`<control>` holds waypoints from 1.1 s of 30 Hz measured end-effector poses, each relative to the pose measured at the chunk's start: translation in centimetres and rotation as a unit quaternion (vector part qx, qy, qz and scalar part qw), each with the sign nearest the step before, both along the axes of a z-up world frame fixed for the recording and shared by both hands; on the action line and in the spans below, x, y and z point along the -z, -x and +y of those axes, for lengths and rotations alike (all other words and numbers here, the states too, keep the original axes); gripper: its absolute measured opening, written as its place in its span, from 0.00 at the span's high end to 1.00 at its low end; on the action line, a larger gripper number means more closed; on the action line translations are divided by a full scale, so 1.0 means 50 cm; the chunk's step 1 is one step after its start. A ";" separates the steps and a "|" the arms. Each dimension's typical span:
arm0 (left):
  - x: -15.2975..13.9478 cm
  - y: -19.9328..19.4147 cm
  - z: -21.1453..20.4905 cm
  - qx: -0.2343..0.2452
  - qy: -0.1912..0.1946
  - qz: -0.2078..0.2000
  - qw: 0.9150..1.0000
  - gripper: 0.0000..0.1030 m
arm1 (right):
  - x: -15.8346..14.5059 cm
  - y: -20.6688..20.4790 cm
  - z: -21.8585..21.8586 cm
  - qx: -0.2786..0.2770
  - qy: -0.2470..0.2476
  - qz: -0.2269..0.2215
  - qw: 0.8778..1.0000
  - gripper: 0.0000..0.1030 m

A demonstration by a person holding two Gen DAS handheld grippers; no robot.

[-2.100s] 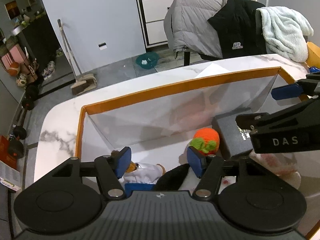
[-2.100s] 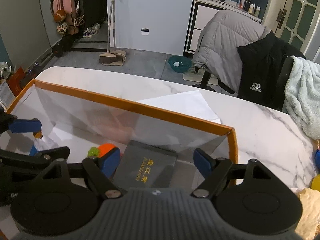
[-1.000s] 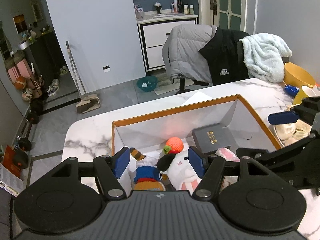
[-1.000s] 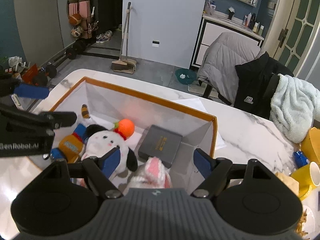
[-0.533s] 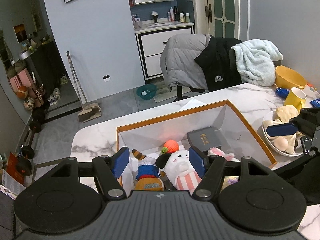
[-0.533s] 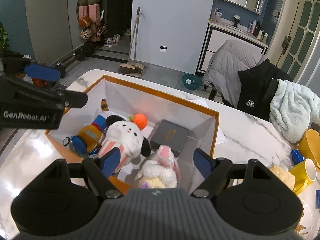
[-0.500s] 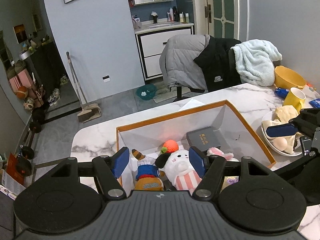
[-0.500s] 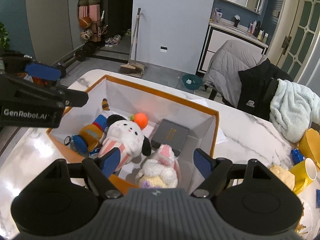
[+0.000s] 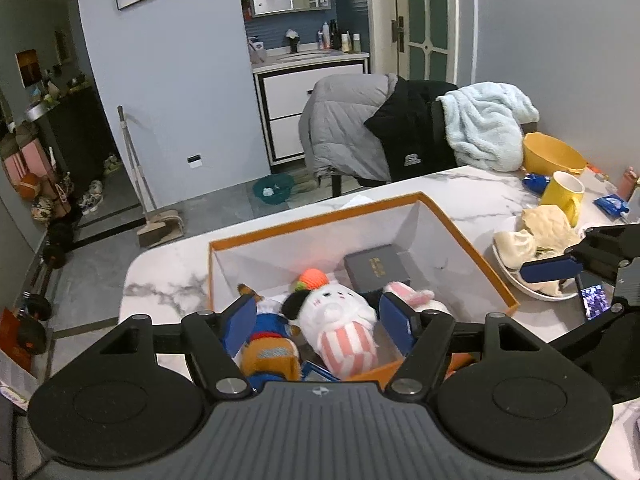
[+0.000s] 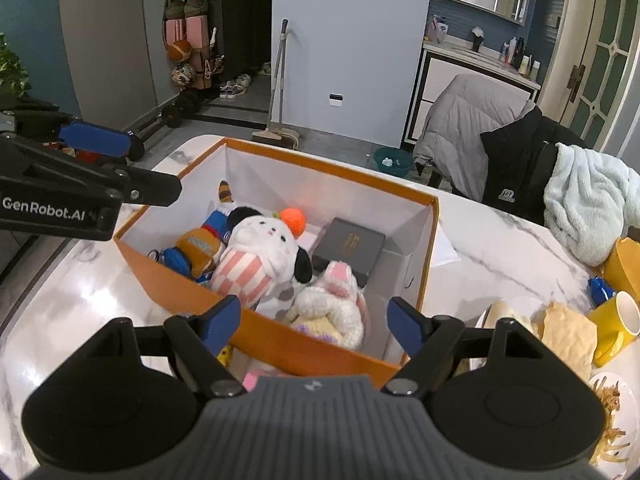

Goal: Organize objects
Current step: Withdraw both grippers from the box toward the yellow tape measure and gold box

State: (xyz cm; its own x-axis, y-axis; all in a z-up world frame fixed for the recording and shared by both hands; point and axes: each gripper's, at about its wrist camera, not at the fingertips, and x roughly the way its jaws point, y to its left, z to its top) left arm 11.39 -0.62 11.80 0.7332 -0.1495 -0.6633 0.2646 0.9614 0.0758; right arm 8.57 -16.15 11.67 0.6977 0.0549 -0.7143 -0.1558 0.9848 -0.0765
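With the soft toys (image 10: 256, 256) and dark case (image 10: 348, 246) lying inside the orange box (image 10: 280, 338) on the table, both the left gripper (image 9: 318, 320), its jaws just widening, and right gripper (image 10: 314, 320) hang empty and apart, best lifted clear without snagging the rim.

This is a lived-in home, an open dining area beside a hallway. The marble table (image 9: 460, 192) is the centre of it: on it stand a yellow mug (image 9: 563, 196), a yellow bowl (image 9: 554, 158) and a plate of food (image 9: 532, 248). Behind the table, a chair carries a grey coat (image 9: 340, 120), a black jacket (image 9: 412, 128) and a pale blue blanket (image 9: 486, 124). Beyond the chair stands a washstand with toiletries (image 9: 336, 40) under a mirror. On the floor left of the table lean a broom (image 10: 278, 80), shoes (image 10: 234, 88) and dumbbells (image 10: 180, 108).
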 end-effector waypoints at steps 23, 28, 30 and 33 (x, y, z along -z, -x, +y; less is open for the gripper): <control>0.237 0.146 -0.035 0.017 0.045 -0.009 0.999 0.20 | 0.154 0.079 -0.102 0.000 -0.001 0.043 0.999 0.20; 0.290 0.150 -0.045 0.009 0.041 -0.003 0.999 0.20 | 0.181 0.075 -0.143 0.036 -0.005 0.051 0.998 0.20; 0.304 0.149 -0.044 0.006 0.043 0.002 0.999 0.20 | 0.191 0.071 -0.156 0.050 -0.017 0.055 0.997 0.20; 0.321 0.147 -0.041 -0.002 0.047 0.004 0.999 0.20 | 0.207 0.066 -0.164 0.062 -0.033 0.062 0.996 0.20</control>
State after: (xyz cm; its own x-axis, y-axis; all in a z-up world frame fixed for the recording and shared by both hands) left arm 4.06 -2.66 -4.26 0.7280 -0.2092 -0.6529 0.2614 0.9651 -0.0178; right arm 5.29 -24.34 1.32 0.6085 0.0236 -0.7932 -0.0372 0.9993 0.0012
